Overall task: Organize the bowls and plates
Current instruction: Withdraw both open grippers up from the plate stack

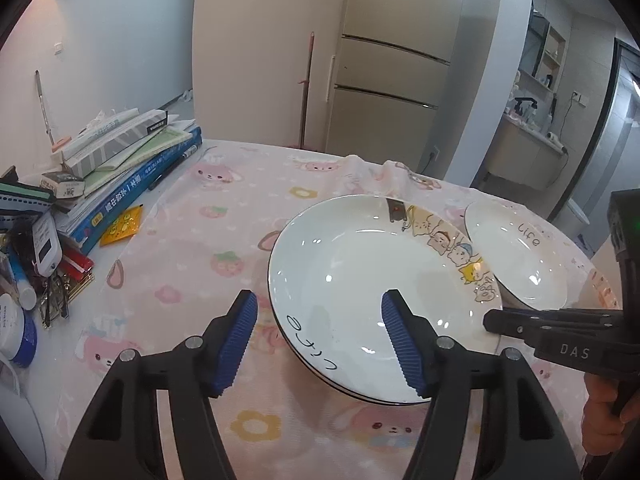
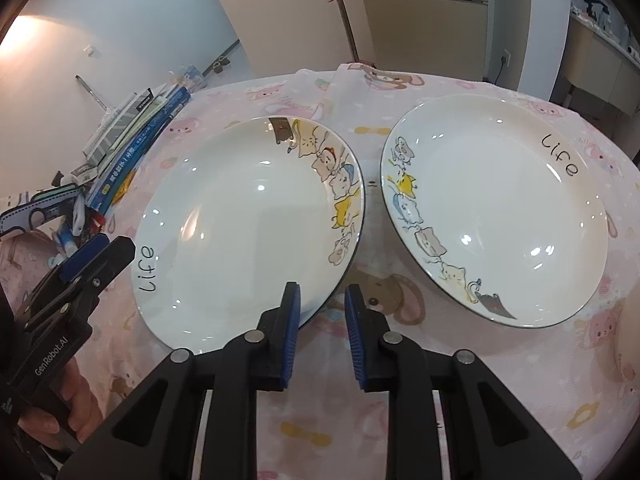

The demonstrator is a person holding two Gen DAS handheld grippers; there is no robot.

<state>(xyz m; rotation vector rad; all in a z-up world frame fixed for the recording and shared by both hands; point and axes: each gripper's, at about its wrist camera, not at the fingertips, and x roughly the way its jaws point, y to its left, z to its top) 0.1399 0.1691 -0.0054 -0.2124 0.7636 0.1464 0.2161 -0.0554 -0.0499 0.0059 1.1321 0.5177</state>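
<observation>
Two white deep plates with cartoon cats and the word "Life" lie on a pink tablecloth (image 1: 192,240). The left plate (image 1: 352,264) (image 2: 240,208) rests on another plate, whose rim shows beneath its near edge. My left gripper (image 1: 319,300) (image 2: 108,250) is open just above that near rim, one pad over the plate and one off it, touching nothing. My right gripper (image 2: 320,292) (image 1: 490,320) stands at the same plate's right rim with its jaws only a narrow way apart. The rim edge lies between the pads, and cloth shows beside it. The single plate (image 2: 500,208) (image 1: 520,264) sits to the right.
A pile of books and boxes (image 1: 120,168) and small clutter (image 1: 40,264) fill the table's left side. Behind the table stand a fridge (image 1: 392,80) and a leaning red-handled stick (image 1: 308,88). A hand (image 1: 600,412) holds the right gripper.
</observation>
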